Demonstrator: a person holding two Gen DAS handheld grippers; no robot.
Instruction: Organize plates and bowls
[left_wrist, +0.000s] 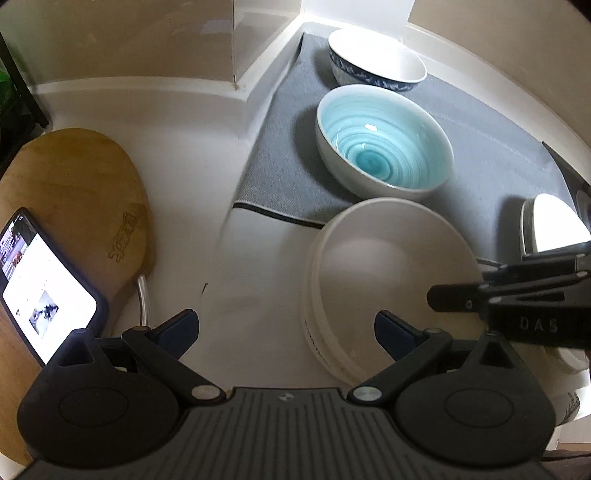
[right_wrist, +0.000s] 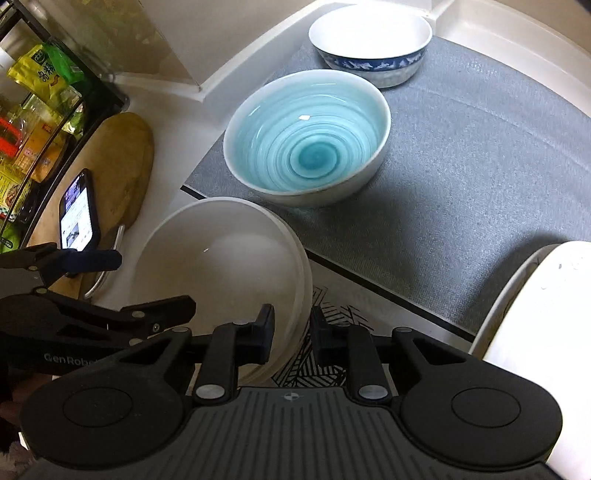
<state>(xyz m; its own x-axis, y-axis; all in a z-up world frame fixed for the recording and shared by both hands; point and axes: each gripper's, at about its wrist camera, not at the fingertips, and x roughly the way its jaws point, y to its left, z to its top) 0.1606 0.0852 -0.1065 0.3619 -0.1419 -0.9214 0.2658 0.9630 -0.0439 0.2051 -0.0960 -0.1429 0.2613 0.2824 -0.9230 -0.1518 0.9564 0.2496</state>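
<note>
The right gripper (right_wrist: 291, 334) is nearest, its jaws narrowed around the near rim of the white bowl stack (right_wrist: 221, 266), one finger inside the rim and one outside; whether the pads press the rim cannot be told, as a slim gap shows on the outer side. The left gripper (left_wrist: 284, 332) stands wide apart and holds nothing, positioned just beside the stack on its left flank, its right fingertip near the stack's wall. The stack sits on the white counter (left_wrist: 221, 258), overlapping the near edge of the grey mat (right_wrist: 461, 184). Beyond it on the mat rests the turquoise bowl (right_wrist: 306, 136), and farther back the blue-patterned bowl (right_wrist: 369, 40). A white dish (right_wrist: 535, 302) lies at the right, and a phone (left_wrist: 40, 284) leans on a wooden board (left_wrist: 81, 192) at the left. Hazard: a one-sided rim grip may let the nested bowls tilt or separate on lifting. Hazard: the stack is close to the turquoise bowl, so forward travel may cause a rim collision.
</note>
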